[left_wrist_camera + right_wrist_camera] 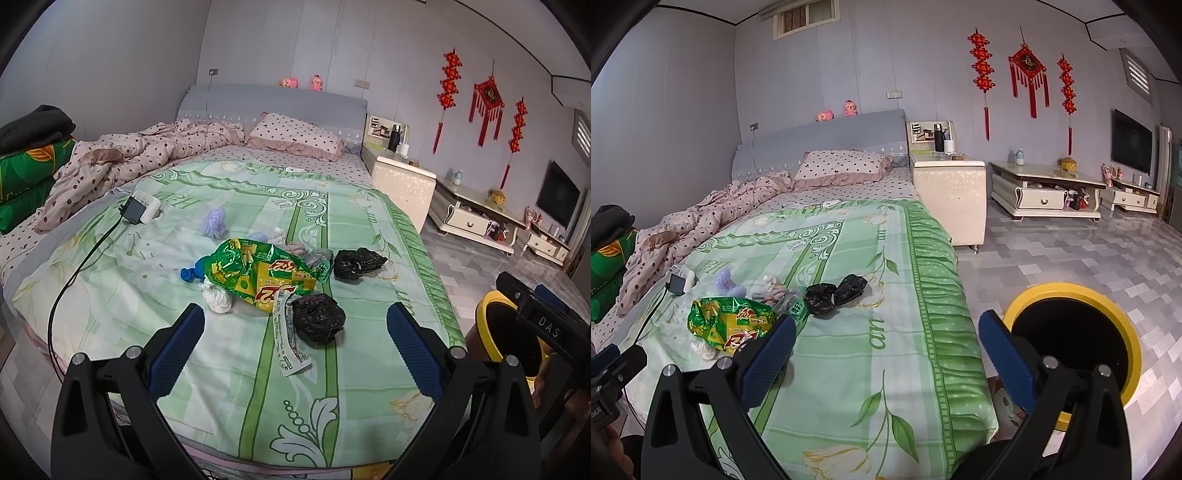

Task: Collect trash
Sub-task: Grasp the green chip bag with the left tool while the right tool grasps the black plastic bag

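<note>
Meanwhile, both the left gripper [295, 328] and the right gripper [886, 339] hung with their blue-padded jaws spread wide and empty above the foot edge of the bed's green floral cotton blanket [229, 373]. The trash lay clustered mid-blanket: a crumpled green-and-yellow plastic snack bag [258, 273], a long white paper receipt [286, 339] touching a balled black plastic bag [318, 323], and a second black plastic bag [356, 264] nearer the right edge. A yellow-rimmed round black bin [1078, 336] stood on the tiled floor beside the bed's right corner.
</note>
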The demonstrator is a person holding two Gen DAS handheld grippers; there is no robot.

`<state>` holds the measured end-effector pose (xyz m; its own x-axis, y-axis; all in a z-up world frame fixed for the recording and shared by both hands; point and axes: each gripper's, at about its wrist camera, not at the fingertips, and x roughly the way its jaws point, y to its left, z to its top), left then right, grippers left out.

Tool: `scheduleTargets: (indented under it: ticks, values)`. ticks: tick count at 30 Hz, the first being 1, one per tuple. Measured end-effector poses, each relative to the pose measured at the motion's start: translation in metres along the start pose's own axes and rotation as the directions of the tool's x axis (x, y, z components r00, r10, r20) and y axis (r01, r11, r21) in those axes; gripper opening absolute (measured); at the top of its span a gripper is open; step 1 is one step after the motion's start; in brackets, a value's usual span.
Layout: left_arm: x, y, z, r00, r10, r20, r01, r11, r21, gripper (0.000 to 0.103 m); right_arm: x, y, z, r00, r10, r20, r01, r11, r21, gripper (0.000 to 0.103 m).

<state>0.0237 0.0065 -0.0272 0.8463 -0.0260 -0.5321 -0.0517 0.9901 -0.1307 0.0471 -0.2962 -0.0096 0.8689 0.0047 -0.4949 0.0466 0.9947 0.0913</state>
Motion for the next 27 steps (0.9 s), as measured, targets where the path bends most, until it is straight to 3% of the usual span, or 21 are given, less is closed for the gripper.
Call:
scheduleTargets:
  ticks: [2, 9, 15, 27]
  values:
    - [0.008, 0.006, 0.002, 1.000, -0.011, -0.016, 0.011, 1.000, 0.004, 0.095, 0.012, -0.002, 0.005, 0.999, 0.036, -0.035, -0.036, 0.999, -0.005, 0.096]
    - [0.046, 0.035, 0.007, 0.996, 0.016, -0.092, -0.014, 1.000, 0.014, 0.095, 0.051, 0.001, 0.022, 0.996, 0.052, -0.078, -0.057, 0.996, -0.071, 0.096]
    - [0.082, 0.064, 0.016, 0.989, 0.024, -0.145, -0.024, 1.000, 0.002, 0.095, 0.096, 0.011, 0.031, 0.979, 0.121, -0.165, -0.132, 0.990, -0.055, 0.096]
    - [0.139, 0.091, 0.056, 0.986, 0.034, -0.161, -0.036, 0.999, -0.010, 0.095, 0.209, 0.021, 0.039, 0.941, 0.095, -0.324, -0.116, 0.992, -0.048, 0.096]
